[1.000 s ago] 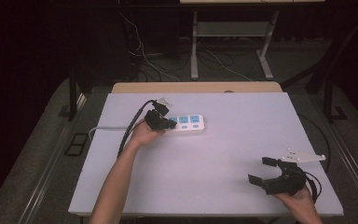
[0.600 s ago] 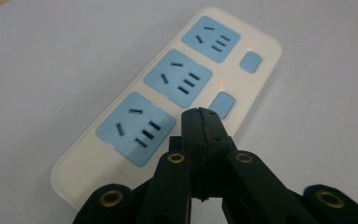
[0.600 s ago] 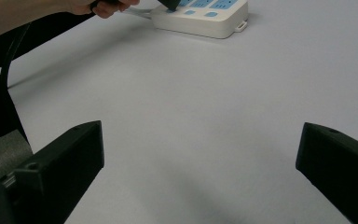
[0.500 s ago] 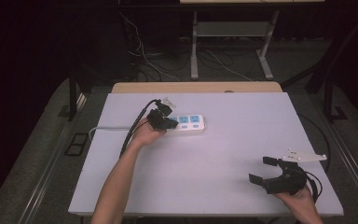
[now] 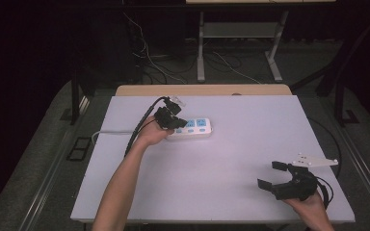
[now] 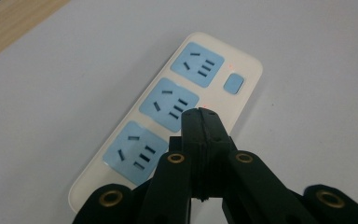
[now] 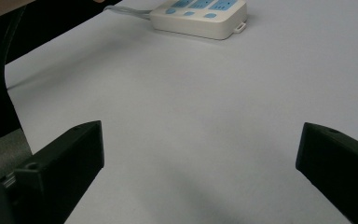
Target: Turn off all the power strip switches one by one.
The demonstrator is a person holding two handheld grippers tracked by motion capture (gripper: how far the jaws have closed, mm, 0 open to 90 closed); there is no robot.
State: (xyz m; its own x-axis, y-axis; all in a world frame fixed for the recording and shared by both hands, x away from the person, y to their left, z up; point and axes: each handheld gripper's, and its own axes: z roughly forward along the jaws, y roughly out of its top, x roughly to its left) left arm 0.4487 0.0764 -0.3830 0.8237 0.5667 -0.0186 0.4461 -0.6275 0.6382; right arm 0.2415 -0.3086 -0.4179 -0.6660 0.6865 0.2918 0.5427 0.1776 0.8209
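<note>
While its print stays unreadable, the power strip lies flat.

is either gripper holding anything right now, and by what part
Nothing is held. The left gripper is shut on itself above the power strip; the right gripper is open over bare table.

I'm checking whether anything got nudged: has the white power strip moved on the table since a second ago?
No. In the high view the power strip lies at the same spot relative to the table's far edge, beside the shut left gripper.
</note>
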